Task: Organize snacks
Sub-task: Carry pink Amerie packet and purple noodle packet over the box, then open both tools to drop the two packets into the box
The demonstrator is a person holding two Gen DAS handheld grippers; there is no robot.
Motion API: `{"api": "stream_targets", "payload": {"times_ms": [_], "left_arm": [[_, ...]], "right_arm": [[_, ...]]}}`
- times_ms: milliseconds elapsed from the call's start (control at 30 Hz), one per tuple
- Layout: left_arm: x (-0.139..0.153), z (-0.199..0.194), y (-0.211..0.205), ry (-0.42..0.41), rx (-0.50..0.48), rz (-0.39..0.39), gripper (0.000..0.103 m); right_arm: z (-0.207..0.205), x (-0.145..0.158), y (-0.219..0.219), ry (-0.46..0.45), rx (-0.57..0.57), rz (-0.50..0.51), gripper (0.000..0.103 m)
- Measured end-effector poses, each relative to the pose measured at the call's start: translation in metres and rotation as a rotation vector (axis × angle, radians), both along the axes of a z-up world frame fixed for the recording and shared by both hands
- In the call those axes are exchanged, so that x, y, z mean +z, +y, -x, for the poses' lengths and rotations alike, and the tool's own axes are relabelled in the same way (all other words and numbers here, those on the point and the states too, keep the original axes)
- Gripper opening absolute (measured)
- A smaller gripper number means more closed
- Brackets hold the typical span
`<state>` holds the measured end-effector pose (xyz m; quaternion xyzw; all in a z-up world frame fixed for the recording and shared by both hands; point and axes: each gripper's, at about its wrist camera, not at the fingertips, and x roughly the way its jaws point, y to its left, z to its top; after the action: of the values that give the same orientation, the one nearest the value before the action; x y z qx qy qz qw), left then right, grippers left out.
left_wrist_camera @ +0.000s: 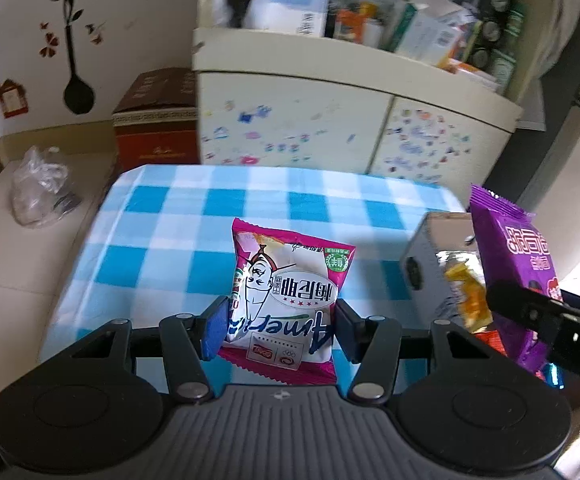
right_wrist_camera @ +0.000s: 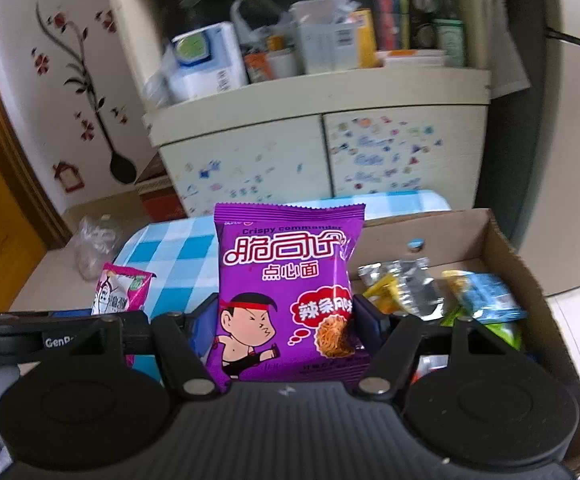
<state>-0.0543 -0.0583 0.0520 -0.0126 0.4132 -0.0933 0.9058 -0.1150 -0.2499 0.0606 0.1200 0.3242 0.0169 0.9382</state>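
My left gripper (left_wrist_camera: 280,320) is shut on a pink-and-white snack bag (left_wrist_camera: 286,292) and holds it above the blue-checked table (left_wrist_camera: 162,236). My right gripper (right_wrist_camera: 286,320) is shut on a purple snack bag (right_wrist_camera: 286,280) held upright at the near left side of a cardboard box (right_wrist_camera: 506,248). The box holds several snack packets (right_wrist_camera: 442,292). In the left wrist view the purple bag (left_wrist_camera: 518,264) and the box (left_wrist_camera: 422,256) are at the right. In the right wrist view the pink bag (right_wrist_camera: 122,292) and left gripper show at the left.
A cream cabinet (left_wrist_camera: 330,128) with stickered doors and a cluttered shelf stands behind the table. A red-brown carton (left_wrist_camera: 158,120) and a clear plastic bag (left_wrist_camera: 38,188) sit on the floor at the left. A decorated wall is at the far left.
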Motion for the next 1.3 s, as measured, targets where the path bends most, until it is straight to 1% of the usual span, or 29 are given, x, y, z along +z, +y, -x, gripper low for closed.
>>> {"api": "stream_targets", "payload": {"times_ms": [433, 567, 633, 767, 867, 1033, 1167, 1300], "left_arm": [[0.018, 0.004, -0.059, -0.018, -0.078, 0.024, 0.06], [0.022, 0.007, -0.077, -0.025, -0.108, 0.026, 0.06], [0.023, 0.007, -0.086, -0.026, -0.123, 0.028, 0.06], [0.022, 0.007, -0.099, -0.013, -0.147, 0.052, 0.06], [0.019, 0.004, -0.11, 0.005, -0.153, 0.076, 0.06], [0.013, 0.002, -0.129, 0.027, -0.167, 0.105, 0.06], [0.005, 0.002, -0.144, 0.042, -0.187, 0.097, 0.06], [-0.005, -0.001, -0.158, 0.048, -0.194, 0.084, 0.06]], "right_arm": [[0.02, 0.019, -0.062, -0.046, -0.161, -0.038, 0.069], [0.031, 0.024, -0.084, -0.057, -0.196, -0.063, 0.07], [0.036, 0.026, -0.091, -0.058, -0.213, -0.06, 0.07], [0.044, 0.028, -0.104, -0.056, -0.232, -0.061, 0.07], [0.045, 0.026, -0.113, -0.049, -0.23, -0.099, 0.07], [0.042, 0.021, -0.127, -0.044, -0.269, -0.173, 0.07], [0.037, 0.015, -0.138, -0.039, -0.29, -0.236, 0.07], [0.03, 0.01, -0.143, -0.027, -0.298, -0.263, 0.07]]}}
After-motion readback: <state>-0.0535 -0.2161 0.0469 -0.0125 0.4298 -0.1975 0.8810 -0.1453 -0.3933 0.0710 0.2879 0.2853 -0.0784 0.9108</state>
